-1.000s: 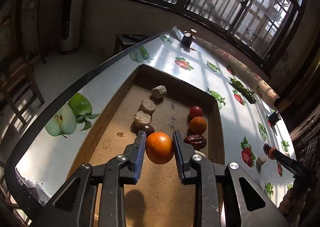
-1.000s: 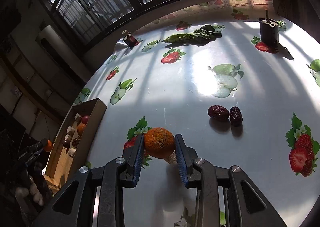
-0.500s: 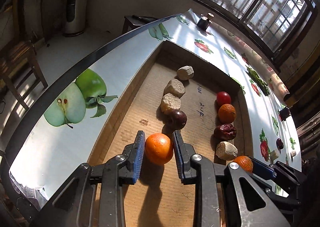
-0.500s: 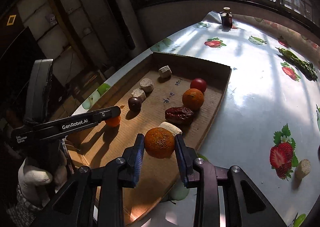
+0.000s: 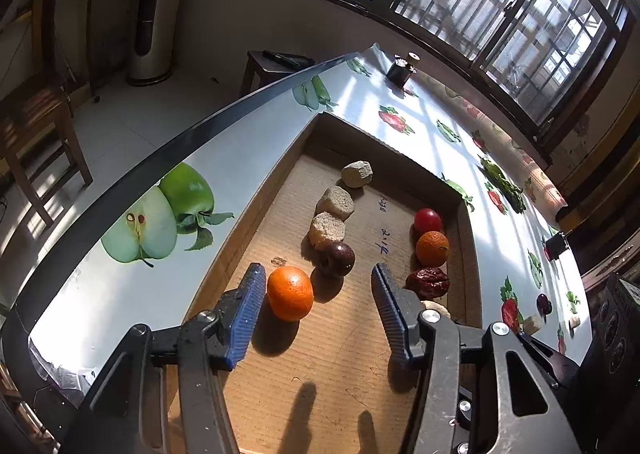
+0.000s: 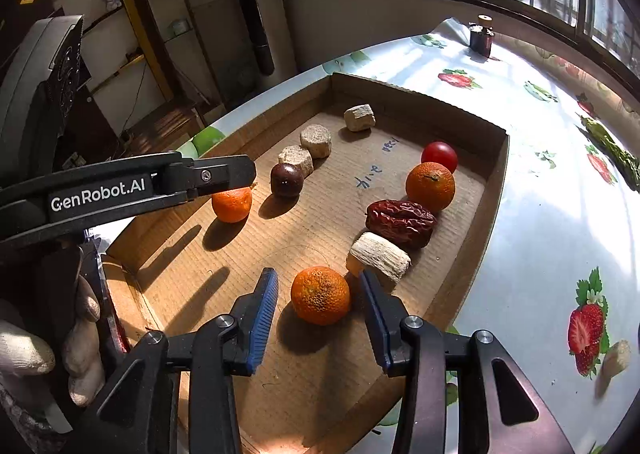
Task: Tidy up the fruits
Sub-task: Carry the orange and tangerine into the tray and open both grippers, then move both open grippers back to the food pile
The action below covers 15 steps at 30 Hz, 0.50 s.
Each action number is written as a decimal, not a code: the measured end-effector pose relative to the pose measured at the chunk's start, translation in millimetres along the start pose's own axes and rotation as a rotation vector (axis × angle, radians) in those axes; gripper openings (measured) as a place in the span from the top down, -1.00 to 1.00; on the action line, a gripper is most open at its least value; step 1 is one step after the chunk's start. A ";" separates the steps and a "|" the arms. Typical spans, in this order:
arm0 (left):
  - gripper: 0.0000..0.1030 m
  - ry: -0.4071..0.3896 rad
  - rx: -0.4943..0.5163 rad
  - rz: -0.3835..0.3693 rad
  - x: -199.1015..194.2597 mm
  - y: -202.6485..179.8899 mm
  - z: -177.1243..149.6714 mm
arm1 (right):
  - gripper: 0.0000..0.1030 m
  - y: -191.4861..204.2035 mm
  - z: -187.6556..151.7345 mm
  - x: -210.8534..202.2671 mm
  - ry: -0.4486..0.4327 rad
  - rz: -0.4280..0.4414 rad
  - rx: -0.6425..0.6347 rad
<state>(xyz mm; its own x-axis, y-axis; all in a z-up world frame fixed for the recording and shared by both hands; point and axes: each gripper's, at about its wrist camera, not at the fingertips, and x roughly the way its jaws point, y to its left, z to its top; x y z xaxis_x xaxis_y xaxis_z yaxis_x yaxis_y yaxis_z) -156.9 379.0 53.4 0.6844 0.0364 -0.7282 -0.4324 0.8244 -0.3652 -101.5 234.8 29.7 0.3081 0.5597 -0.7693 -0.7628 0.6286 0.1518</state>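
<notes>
Left wrist view: the left gripper [image 5: 318, 296], its jaws just opened and apart, has let a smooth, round orange tangerine [image 5: 290, 293] settle on the ribbed floor of the shallow brown cardboard box [image 5: 466, 254] on the desk [image 5: 248, 158]; the fruit sits just beside the blue ridged left pad, clear of the right.

Right wrist view: the right gripper [image 6: 318, 304], jaws likewise just parted, frames a pitted, dimpled orange tangerine [image 6: 320, 295] without gripping it, near a pale fibrous cylinder [image 6: 380, 256]. Withdrawing carelessly could nudge either round fruit rolling out of its row.
</notes>
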 end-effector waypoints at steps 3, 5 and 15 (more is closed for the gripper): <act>-0.12 -0.027 0.010 0.003 -11.1 -5.0 -0.9 | -0.14 -2.8 -0.1 -10.3 -0.023 -0.002 0.009; -0.23 -0.051 0.024 0.008 -19.2 -10.5 -2.3 | -0.14 -7.4 -1.6 -20.1 -0.039 0.000 0.024; -0.65 -0.198 0.194 0.135 -49.4 -66.2 -23.9 | -0.25 -57.9 -28.8 -75.9 -0.106 -0.061 0.144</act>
<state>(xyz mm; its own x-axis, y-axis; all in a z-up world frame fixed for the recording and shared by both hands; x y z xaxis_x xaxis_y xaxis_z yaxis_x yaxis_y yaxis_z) -176.2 309.2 99.7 0.7377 0.2469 -0.6283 -0.4204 0.8963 -0.1414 -97.0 140.4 61.5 0.4154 0.5667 -0.7115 -0.6538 0.7299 0.1996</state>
